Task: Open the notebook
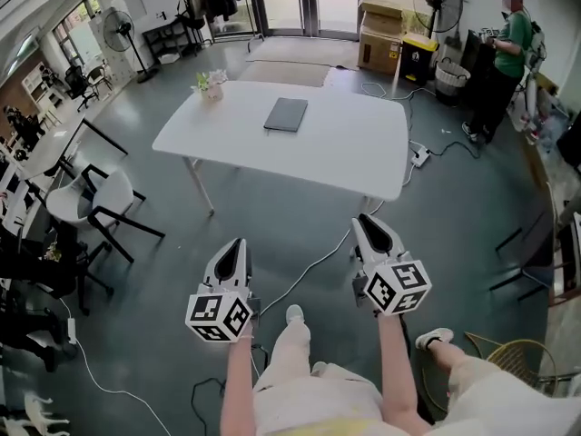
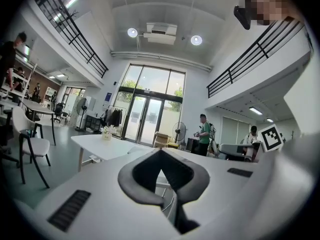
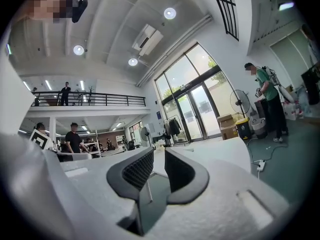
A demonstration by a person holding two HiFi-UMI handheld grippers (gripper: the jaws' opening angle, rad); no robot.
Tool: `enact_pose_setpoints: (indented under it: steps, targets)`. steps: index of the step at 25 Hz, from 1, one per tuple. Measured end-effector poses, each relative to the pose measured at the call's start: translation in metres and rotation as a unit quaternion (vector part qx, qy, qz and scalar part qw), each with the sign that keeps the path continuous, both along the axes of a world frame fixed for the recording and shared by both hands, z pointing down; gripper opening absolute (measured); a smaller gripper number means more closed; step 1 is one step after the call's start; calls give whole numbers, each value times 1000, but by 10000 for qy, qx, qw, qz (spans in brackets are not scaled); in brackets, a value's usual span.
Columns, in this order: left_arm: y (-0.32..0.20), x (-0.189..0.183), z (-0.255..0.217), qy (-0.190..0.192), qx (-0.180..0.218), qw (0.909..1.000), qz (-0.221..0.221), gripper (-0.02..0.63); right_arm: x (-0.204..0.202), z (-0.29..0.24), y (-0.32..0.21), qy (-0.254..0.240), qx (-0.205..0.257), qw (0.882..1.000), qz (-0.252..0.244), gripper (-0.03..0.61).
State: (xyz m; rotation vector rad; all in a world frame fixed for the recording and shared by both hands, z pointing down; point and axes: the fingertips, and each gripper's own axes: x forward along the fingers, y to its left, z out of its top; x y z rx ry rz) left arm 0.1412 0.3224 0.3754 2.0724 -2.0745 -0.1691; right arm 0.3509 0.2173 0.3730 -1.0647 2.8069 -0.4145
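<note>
A dark grey notebook (image 1: 286,114) lies closed and flat on the white table (image 1: 354,162), toward its far middle. Both grippers hang over the floor well short of the table's near edge and point toward it. My left gripper (image 1: 239,243) has its fingertips meeting with nothing between them; in the left gripper view the pads of the left gripper (image 2: 160,152) touch at the tip. My right gripper (image 1: 365,219) stands slightly open. In the right gripper view a narrow empty gap shows between the pads of the right gripper (image 3: 159,153).
A small pot of flowers (image 1: 211,84) stands at the table's far left corner. White chairs (image 1: 100,203) stand to the left. A cable (image 1: 313,263) runs across the floor between the grippers and the table. A person (image 1: 508,53) stands at the back right beside boxes (image 1: 381,34).
</note>
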Motion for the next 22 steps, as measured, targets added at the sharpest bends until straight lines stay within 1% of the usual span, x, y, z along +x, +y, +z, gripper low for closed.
enact_pose_setpoints:
  steps: [8,15,22]
  targets:
    - [-84,-53,3,62,-43,9998,170,-2,-53,3,-77,6,-80,9999,117,103]
    - [-158,-102,-4,118,36,9993,349,-2,-102,-2,-142,59,-61,9997,242,126]
    - [-201,-135,-3,171,71,9987,473,-2,-132,4,-186,0,-121,9990,439,135]
